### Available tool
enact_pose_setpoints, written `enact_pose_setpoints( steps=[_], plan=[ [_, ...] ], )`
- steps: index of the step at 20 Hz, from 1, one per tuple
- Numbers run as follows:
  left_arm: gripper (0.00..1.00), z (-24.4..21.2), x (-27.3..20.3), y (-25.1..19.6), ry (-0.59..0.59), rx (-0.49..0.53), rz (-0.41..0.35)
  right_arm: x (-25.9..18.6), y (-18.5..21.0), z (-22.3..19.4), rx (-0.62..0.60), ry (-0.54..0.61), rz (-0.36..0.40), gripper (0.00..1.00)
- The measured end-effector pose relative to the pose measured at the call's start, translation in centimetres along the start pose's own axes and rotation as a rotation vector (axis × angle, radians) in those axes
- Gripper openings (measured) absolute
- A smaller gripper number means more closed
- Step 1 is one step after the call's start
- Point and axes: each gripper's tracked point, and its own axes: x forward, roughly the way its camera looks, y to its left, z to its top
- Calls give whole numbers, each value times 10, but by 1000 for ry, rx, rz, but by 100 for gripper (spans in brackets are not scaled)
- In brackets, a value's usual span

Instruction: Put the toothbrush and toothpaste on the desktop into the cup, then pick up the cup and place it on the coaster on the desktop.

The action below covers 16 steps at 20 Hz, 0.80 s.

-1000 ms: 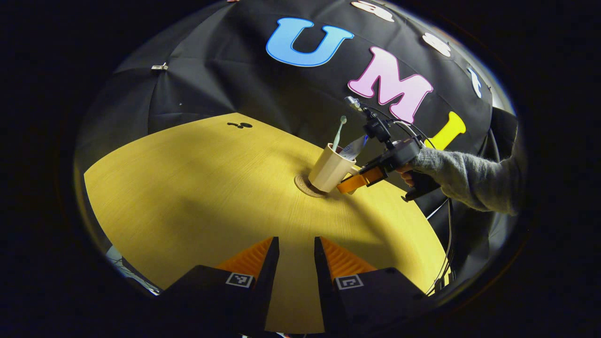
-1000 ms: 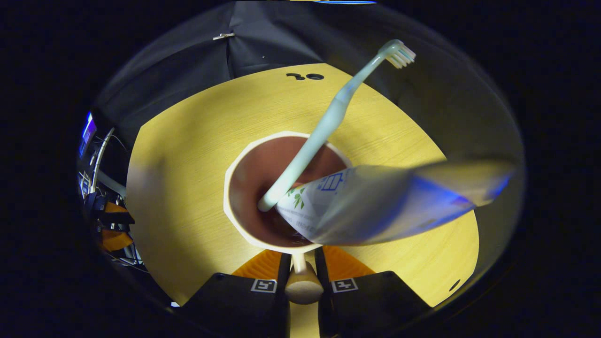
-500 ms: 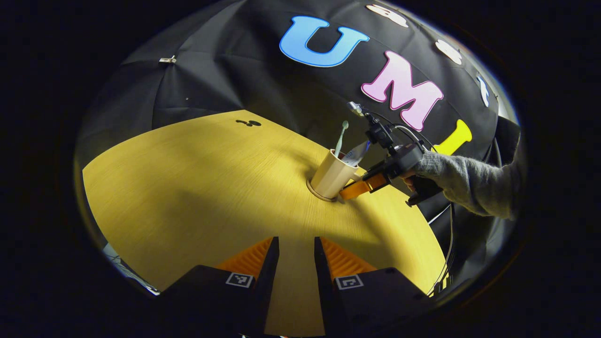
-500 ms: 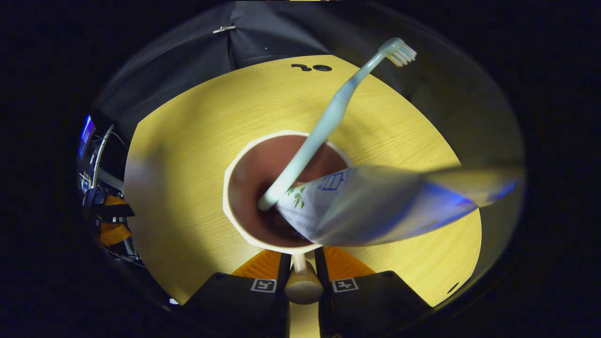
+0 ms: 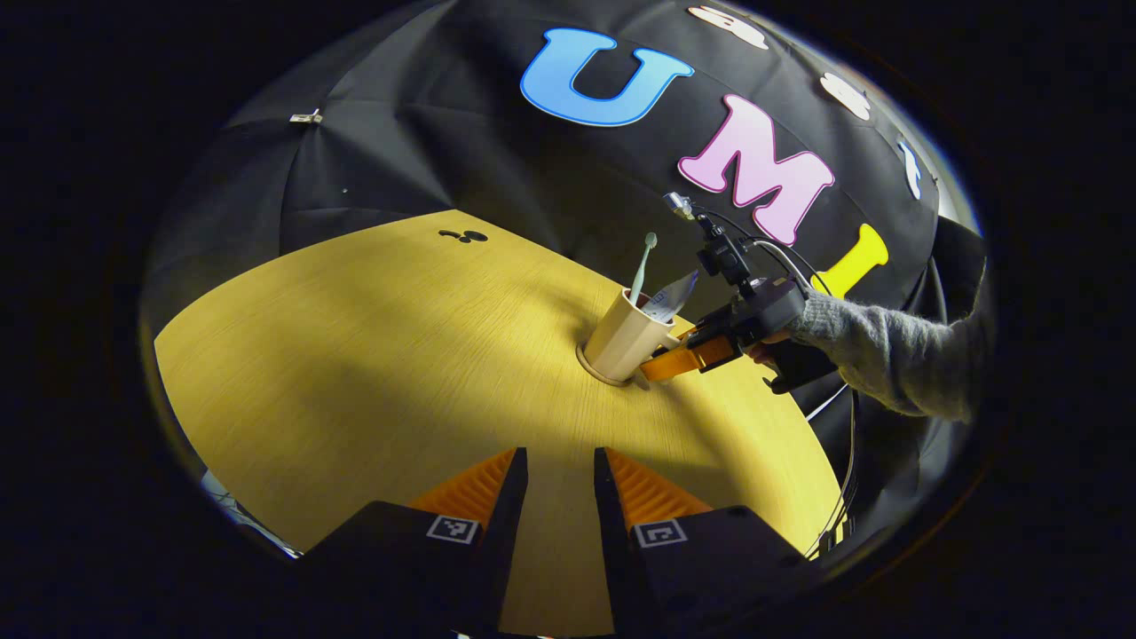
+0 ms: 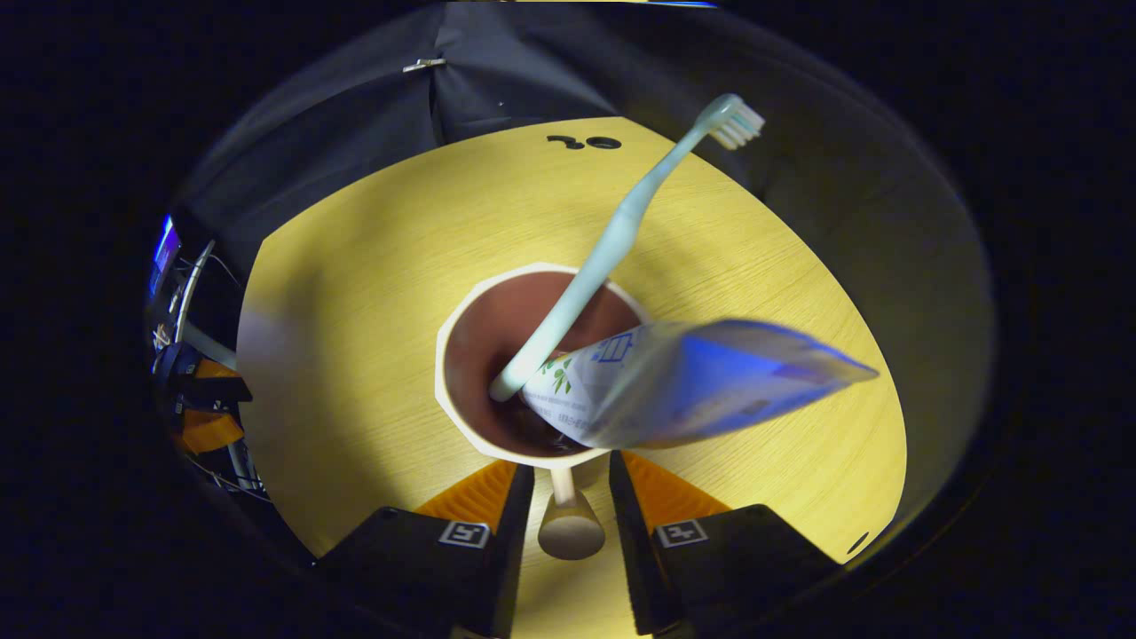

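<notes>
right gripper view: the cup point(image 6: 497, 417) is seen from above, just ahead of the right gripper point(image 6: 568, 484), with its handle point(image 6: 571, 531) lying in the gap between the jaws. a little space shows on each side of the handle, so the jaws are judged slightly parted and not pressing on it; a light contact low down cannot be ruled out. the toothbrush point(image 6: 612, 248) stands in the cup, foot at the bottom, leaning away from the jaws with the bristles up. the toothpaste point(image 6: 683, 386) is also in the cup, leaning out over the rim to the right of the jaws. both lean because they are longer than the cup is deep and rest on its rim.

left gripper view: the cup point(image 5: 624, 339) stands upright, far ahead of the left gripper point(image 5: 561, 497), on the coaster point(image 5: 593, 369), whose edge shows round its base. toothbrush point(image 5: 641, 264) and toothpaste point(image 5: 672, 295) stick out of the top. the right gripper point(image 5: 667, 365) is at the handle side, low and level with the bench point(image 5: 382, 355), held by a hand point(image 5: 765, 348) in a grey sleeve point(image 5: 887, 355). the handle was likely chosen as the one part narrow enough to be gripped.

the left jaws are narrowly parted and hold nothing, well back from the cup.

the end state named in the task is met as far as can be seen; only withdrawal of the right gripper is judged to remain.
</notes>
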Motion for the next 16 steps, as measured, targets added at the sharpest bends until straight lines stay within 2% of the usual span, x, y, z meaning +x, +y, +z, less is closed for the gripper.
enact_pose_setpoints(
  steps=[2, 5, 6, 8, 10, 13, 16],
  plan=[
    [49, 4, -2, -4, 1, 15, -5, -10, -4, -1, 19, -22, -6, 66],
    [49, 11, -6, -11, 3, 44, -12, -30, -9, 5, 44, -76, -29, 77],
    [59, 14, -9, -15, 6, 38, -18, -37, -10, 8, 59, -99, -33, 84],
    [59, 25, -14, -22, -6, 10, -31, -55, -13, 16, 90, -160, -42, 86],
    [49, 37, -20, -31, -17, 0, -33, -82, -15, 27, 126, -244, -57, 88],
    [49, 56, -30, -48, -38, 32, -44, -137, -14, 52, 201, -414, -67, 88],
    [49, 73, -37, -76, -50, 76, -79, -201, -5, 62, 279, -548, -67, 92]
  ],
)
